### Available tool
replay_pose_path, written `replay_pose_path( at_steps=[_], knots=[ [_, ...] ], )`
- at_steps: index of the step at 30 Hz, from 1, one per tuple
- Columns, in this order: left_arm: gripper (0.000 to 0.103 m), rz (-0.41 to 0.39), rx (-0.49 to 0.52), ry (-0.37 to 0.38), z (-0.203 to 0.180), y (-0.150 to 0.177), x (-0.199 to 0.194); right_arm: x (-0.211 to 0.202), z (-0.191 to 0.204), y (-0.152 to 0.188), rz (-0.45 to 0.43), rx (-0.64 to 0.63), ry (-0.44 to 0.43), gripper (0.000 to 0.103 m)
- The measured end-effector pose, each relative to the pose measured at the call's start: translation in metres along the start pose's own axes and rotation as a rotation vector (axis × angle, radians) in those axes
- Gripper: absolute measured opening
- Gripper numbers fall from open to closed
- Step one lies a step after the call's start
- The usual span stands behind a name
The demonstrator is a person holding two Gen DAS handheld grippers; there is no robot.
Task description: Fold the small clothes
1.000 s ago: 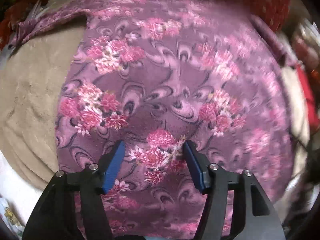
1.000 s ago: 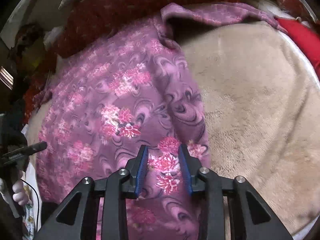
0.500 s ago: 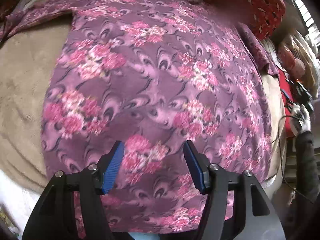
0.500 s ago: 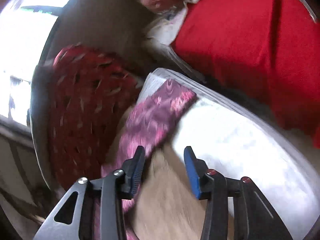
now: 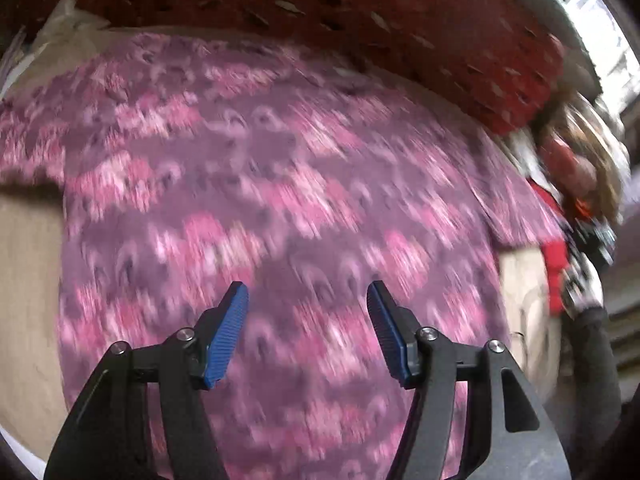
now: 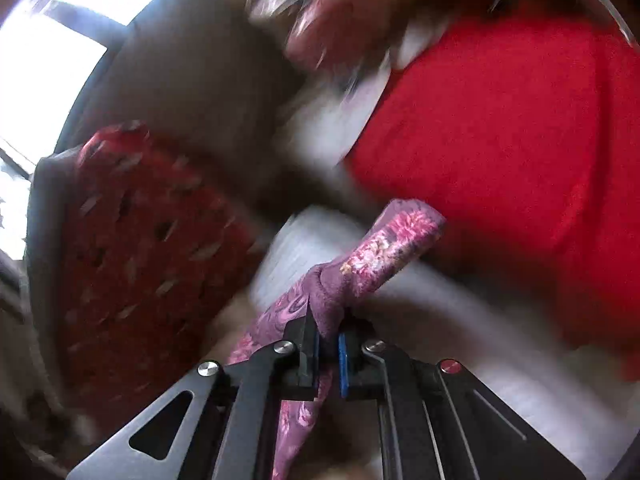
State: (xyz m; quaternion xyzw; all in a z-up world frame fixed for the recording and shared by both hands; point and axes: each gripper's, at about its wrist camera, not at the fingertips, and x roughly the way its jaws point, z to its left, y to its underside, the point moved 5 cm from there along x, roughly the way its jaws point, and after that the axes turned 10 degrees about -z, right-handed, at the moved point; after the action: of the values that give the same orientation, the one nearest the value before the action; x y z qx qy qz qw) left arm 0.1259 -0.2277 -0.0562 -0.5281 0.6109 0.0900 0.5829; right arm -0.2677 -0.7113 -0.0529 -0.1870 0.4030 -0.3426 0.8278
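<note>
A: Left wrist view: the left tool (image 5: 307,330) hovers over a purple flowered garment (image 5: 280,200), its blue pads spread wide and gripping nothing

B: And where is the garment lying?

A: Spread flat on a beige blanket (image 5: 28,280), with a dark red patterned cushion (image 5: 360,12) behind its far edge. The picture is smeared, so seams and hems cannot be made out. The right tool (image 5: 592,240) appears small and blurred at the garment's far right side

B: Right wrist view?

A: The right tool (image 6: 328,354) is clamped on a bunched end of the garment (image 6: 384,256); the cloth pokes forward past the pads, and the flowered end stands clear of what lies behind it. The dark red cushion (image 6: 132,248) sits to the left, a bright red cloth (image 6: 520,140) fills the right. This view is blurred too

B: What could spoil the fold from here?

A: Likely three things. Only one end is pinched, and the left tool holds nothing down, so a pull may drag the whole garment across the blanket instead of turning it over. The grip takes a bunch, not a flat edge, so the fold may land twisted or creased. And soft cloth could slip from the pads partway, dropping the end short of the body
</note>
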Motion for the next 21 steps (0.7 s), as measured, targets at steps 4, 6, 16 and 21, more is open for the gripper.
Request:
replay_pose_path(
  at_steps=[4,6,16,21],
  knots=[
    [0.060,-0.040,-0.053,-0.034,0.011,-0.029,0.025,-0.010,0.004,-0.003,-0.006,0.005,0.021,0.006],
    [0.060,-0.046,-0.069,-0.048,0.014,-0.034,0.032,-0.017,0.027,0.006,-0.001,-0.031,-0.034,0.006],
    [0.060,-0.063,-0.145,0.077,0.039,-0.036,0.033,-0.045,0.186,0.141,0.241,-0.241,-0.364,0.006],
    [0.060,-0.068,-0.219,0.088,0.065,-0.043,0.029,-0.059,0.259,0.233,0.358,-0.346,-0.478,0.006]
  ],
)
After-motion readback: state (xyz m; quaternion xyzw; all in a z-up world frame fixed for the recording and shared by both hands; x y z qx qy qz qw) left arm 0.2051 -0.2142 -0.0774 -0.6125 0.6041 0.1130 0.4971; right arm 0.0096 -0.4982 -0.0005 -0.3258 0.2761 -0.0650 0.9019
